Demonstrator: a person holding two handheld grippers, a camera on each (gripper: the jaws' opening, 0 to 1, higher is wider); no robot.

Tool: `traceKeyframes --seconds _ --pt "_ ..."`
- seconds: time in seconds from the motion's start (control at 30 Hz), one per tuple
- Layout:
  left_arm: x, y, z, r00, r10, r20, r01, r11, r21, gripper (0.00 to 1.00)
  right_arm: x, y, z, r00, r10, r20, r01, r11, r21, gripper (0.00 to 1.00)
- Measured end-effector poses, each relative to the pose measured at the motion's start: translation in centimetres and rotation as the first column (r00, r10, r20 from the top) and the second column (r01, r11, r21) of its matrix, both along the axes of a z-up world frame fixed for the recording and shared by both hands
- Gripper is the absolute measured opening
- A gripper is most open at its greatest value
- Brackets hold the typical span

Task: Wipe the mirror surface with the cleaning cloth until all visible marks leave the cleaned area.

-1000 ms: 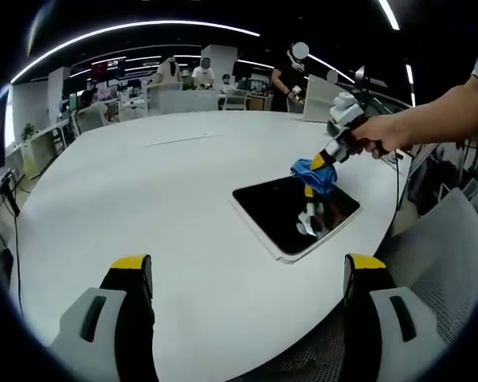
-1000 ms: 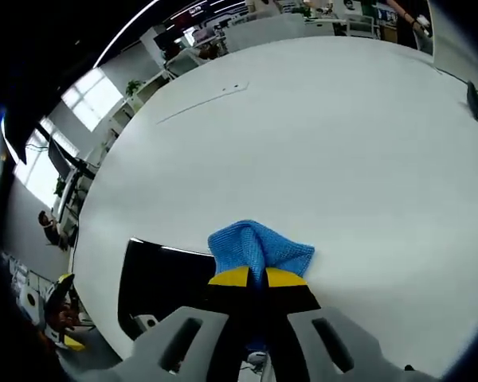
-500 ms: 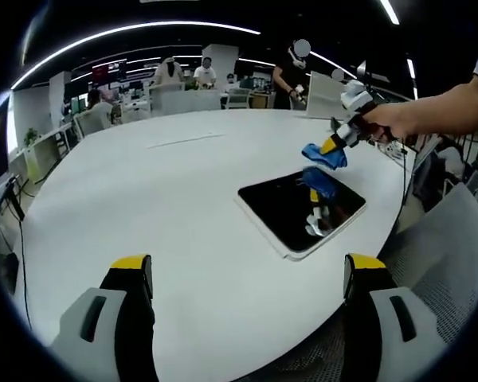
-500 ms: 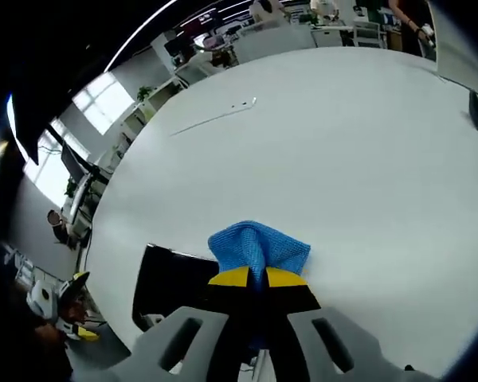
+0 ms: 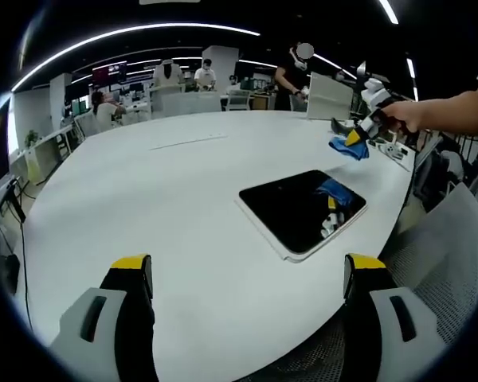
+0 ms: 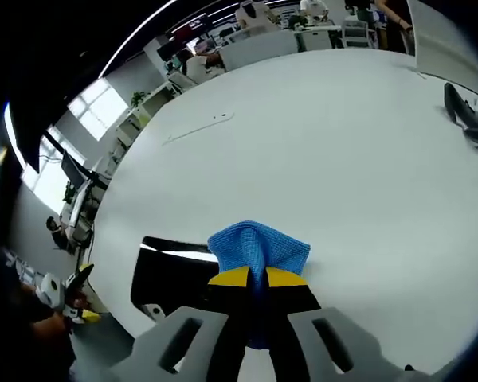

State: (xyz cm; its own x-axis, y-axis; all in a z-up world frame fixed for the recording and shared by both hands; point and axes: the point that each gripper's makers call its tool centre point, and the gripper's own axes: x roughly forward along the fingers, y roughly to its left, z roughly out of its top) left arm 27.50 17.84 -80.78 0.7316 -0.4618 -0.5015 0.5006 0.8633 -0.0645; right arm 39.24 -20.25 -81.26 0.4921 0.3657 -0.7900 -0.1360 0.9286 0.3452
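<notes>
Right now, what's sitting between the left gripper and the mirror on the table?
Nothing: in the left gripper view, only bare white table lies between the open left gripper and the mirror. The right gripper holds the blue cloth beyond the mirror.

Cloth and mirror partly hidden

The right gripper (image 6: 251,280) covers the blue cloth's (image 6: 259,247) lower part, and together they hide the mirror's (image 6: 175,274) right end.

round white table (image 5: 143,199), mesh chair (image 5: 454,263), office desks (image 5: 183,99)
</notes>
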Motion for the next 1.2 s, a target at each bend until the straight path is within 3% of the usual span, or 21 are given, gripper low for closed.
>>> traceKeyframes --seconds 0.17,0.47,0.57,0.7,0.93,1.2 --pt "0.0 -0.1 0.1 1.0 0.005 0.001 -0.005 1.0 -0.001 0.99 -0.6 -0.5 -1.4 1.0 -0.017 -0.011 0.017 1.0 0.005 0.01" --pt "0.1 0.1 0.4 1.0 0.025 0.003 -0.025 1.0 -0.016 0.99 -1.8 -1.3 -5.6 0.998 -0.022 -0.054 0.019 0.998 -0.064 0.03" --pt "0.2 0.2 0.3 1.0 0.028 0.001 -0.028 0.999 -0.016 0.99 -1.9 -2.0 -6.4 0.999 0.029 -0.033 -0.034 0.988 -0.152 0.06" --pt "0.2 0.2 0.2 1.0 0.025 -0.005 -0.025 1.0 -0.012 0.99 -2.2 -1.5 -6.2 0.996 0.089 -0.028 -0.093 0.98 -0.178 0.03" --pt "0.2 0.1 0.5 1.0 0.03 0.004 -0.03 1.0 -0.007 0.99 -1.8 -1.6 -6.1 0.997 0.055 -0.047 -0.063 0.982 -0.178 0.02" --pt "0.3 0.1 0.7 0.999 0.046 0.012 -0.046 0.999 -0.017 0.99 -2.0 -1.1 -6.1 0.992 0.125 0.001 -0.121 0.965 -0.233 0.07"
